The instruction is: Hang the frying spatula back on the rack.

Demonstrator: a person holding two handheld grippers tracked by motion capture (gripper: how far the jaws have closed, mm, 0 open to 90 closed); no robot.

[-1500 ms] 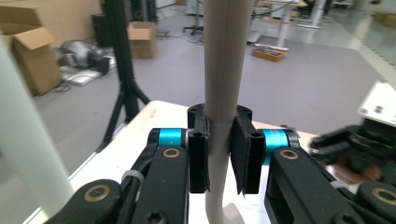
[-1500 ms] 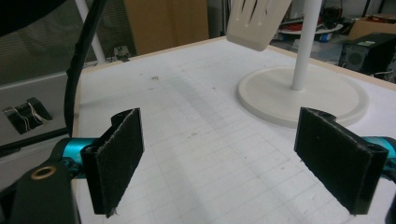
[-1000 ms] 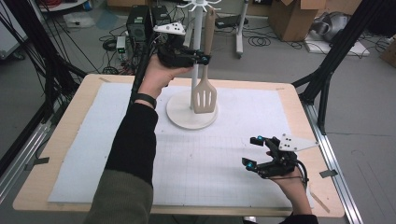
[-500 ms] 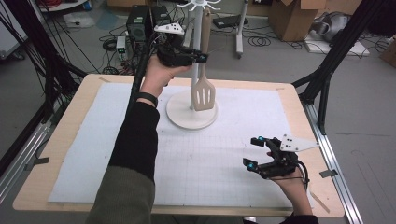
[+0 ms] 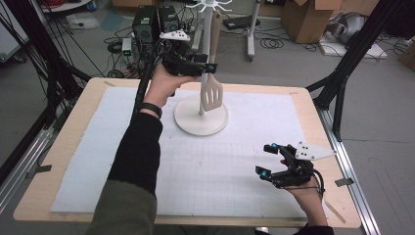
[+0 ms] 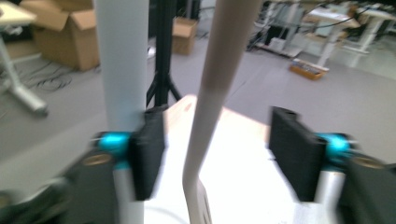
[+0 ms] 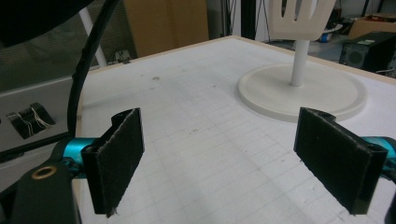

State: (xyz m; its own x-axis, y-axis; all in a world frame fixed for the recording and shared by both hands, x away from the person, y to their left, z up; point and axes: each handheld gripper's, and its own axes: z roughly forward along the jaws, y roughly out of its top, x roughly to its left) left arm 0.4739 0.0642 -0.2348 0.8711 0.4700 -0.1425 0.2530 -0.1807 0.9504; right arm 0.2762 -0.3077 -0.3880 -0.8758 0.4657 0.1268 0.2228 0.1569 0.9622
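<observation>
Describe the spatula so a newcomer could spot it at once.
On the table a white stand with a round base and an upright pole sits on the far part of the white mat. The spatula hangs beside the pole, slotted blade down, its handle between the open jaws of the left gripper. It is the one pale, slotted utensil there.

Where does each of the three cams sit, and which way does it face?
High view: above the person's side, looking forward and down on the wooden table; both forearms, left gripper, right gripper.
Left gripper view: on that gripper, its jaws apart around the hanging beige slotted spatula, beside the white rack pole.
Right gripper view: low, across the white grid mat.
Shared: the spatula, the rack's round white base.
</observation>
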